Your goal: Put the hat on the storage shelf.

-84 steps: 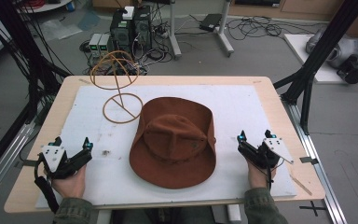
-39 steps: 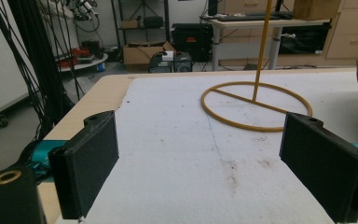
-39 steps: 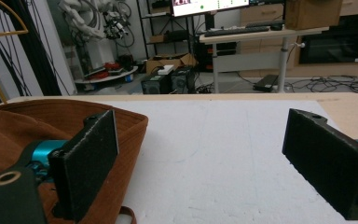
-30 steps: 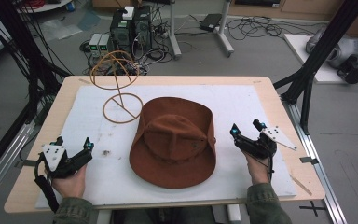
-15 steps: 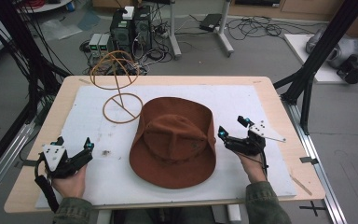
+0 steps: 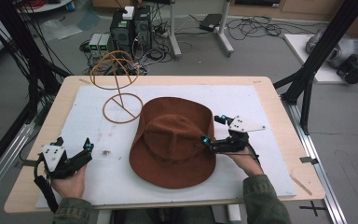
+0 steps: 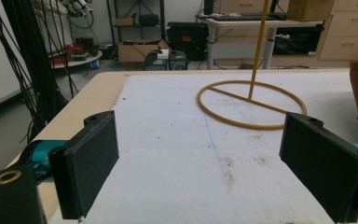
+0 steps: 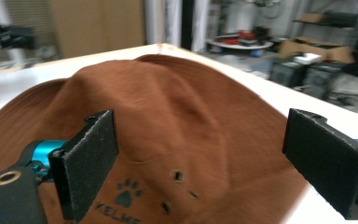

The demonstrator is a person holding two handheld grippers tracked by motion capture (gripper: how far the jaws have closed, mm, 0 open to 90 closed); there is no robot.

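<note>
At table centre: brown felt brimmed hat [image 6: 175, 140], crown up. Right gripper [image 6: 213, 130] at hat's right brim, jaws wide apart, holding nothing, pointing leftward at crown; contact with brim uncertain. Left gripper [image 6: 74, 148] well apart, spread wide, empty, facing yellow wire hat stand [image 6: 121, 98].

Grey floor [image 6: 261, 51] carries tangled cables [image 6: 256, 28] and computer towers [image 6: 131, 29]. Black frame struts [image 6: 326, 44] flank the wooden table [image 6: 279, 112].

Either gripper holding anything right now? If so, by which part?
Nothing held. Right gripper is open over the hat crown; left gripper is open above the mat.
</note>
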